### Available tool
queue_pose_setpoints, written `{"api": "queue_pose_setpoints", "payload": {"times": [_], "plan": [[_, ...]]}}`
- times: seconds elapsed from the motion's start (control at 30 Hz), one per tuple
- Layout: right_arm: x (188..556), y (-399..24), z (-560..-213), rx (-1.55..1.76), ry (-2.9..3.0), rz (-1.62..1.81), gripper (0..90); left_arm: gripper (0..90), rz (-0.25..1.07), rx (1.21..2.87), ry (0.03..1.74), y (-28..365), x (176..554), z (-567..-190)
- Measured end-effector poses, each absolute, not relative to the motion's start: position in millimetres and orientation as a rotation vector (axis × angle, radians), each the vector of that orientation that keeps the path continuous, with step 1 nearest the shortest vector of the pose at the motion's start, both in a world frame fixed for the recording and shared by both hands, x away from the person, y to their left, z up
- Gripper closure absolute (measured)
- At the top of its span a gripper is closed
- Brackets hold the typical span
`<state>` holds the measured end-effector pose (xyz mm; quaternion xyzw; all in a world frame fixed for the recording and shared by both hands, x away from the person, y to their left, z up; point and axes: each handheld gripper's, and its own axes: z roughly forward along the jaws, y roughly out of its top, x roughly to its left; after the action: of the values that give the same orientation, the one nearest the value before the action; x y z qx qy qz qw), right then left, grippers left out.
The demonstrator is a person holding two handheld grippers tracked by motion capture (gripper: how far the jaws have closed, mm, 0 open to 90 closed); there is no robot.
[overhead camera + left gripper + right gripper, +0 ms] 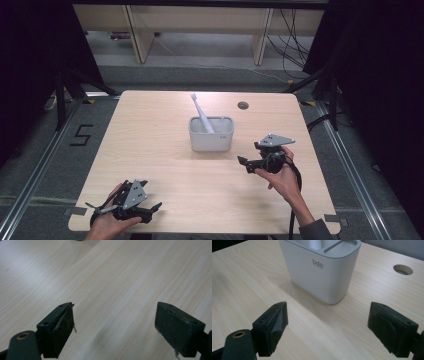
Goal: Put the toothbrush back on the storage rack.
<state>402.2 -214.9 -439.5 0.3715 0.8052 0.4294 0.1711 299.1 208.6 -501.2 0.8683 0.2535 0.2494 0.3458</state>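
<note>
A white plastic rectangular holder (211, 134) is standing near the middle of the pale wooden table (165, 165), with a white toothbrush (202, 114) leaning inside it, head up and tilted toward the left. The right gripper (244, 162) is hovering just right of the holder, its 2 black jaws spread wide and holding nothing. The left gripper (155, 206) is sitting low near the table's front left edge, well apart from the holder, jaws likewise wide over bare wood.

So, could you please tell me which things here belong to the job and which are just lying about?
Job:
- white holder
- toothbrush standing in it
- right tongs, open, facing the holder
- left tongs, open

Lying about:
- cable hole in the table
</note>
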Motion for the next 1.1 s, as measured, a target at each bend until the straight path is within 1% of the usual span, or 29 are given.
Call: {"api": "queue_pose_setpoints", "payload": {"times": [0.17, 0.37, 1.1], "plan": [[397.2, -218.4, -446.2, 1.058, 2.271, 1.201, 17.5, 15.3, 0.620, 2.263, 0.650, 208.0, 298.0, -501.7], [392.2, -219.6, -451.7, 1.051, 2.292, 1.195, 17.6, 15.2, 0.639, 2.257, 0.656, 209.0, 298.6, -501.6], [370.7, -226.8, -460.8, 1.089, 2.307, 1.191, 17.8, 15.3, 0.630, 2.268, 0.655, 210.1, 298.0, -501.2]]}}
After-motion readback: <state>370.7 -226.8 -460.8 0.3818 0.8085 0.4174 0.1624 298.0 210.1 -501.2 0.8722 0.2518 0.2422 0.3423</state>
